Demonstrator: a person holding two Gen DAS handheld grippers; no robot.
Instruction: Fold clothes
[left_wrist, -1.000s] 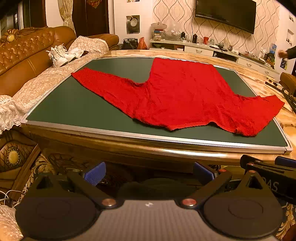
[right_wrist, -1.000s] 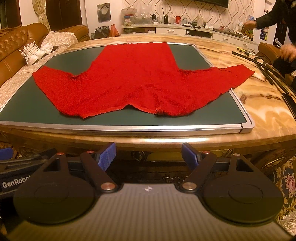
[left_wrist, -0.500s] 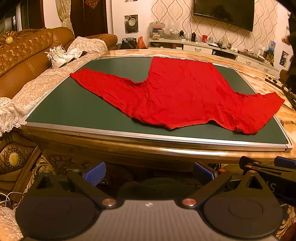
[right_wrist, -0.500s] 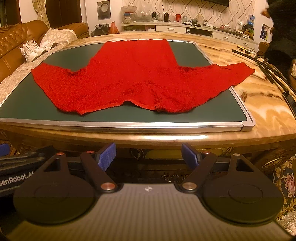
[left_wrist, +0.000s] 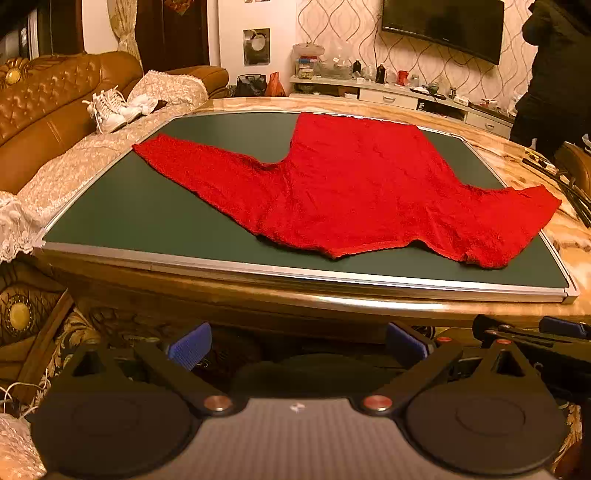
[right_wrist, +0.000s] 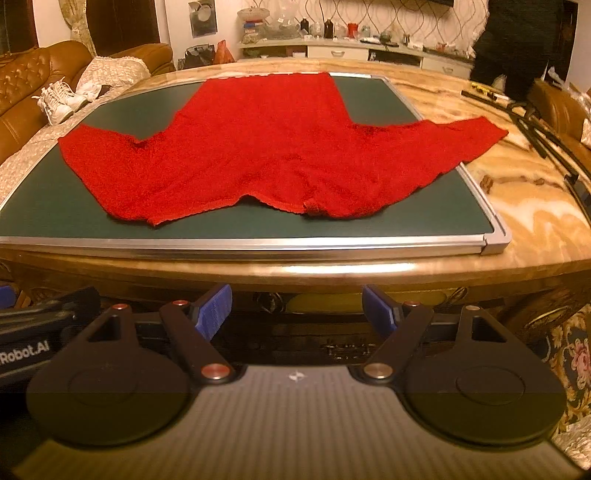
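Broad marble-topped worktop (left_wrist: 524, 173), carrying a green mat (left_wrist: 155, 214) framed in silver. Spread flat across that mat, unfolded: a red sweater (left_wrist: 354, 184), long axis running left to right from sleeve tip to sleeve tip, neck end toward the near edge, hem toward the far edge and the TV wall. Same red sweater (right_wrist: 266, 147) from the right wrist view, right sleeve reaching past the mat's frame onto bare marble, left sleeve ending near the mat's left rim. Neck opening hard to make out, only a notch and a small lump along the near edge. Beyond the far right corner, a person in dark clothing (right_wrist: 524, 44), head cut off by the frame. On the brown sofa (left_wrist: 48, 122) at left, white sneakers (left_wrist: 110, 109). Below the worktop's near rim, well apart from the cloth: left gripper (left_wrist: 297, 345), blue-padded fingers (left_wrist: 190, 345) spread wide, holding nothing, touching nothing; right gripper (right_wrist: 297, 312), fingers (right_wrist: 214, 308) likewise spread wide and bare, its body also partly in view at the right edge of the left wrist view
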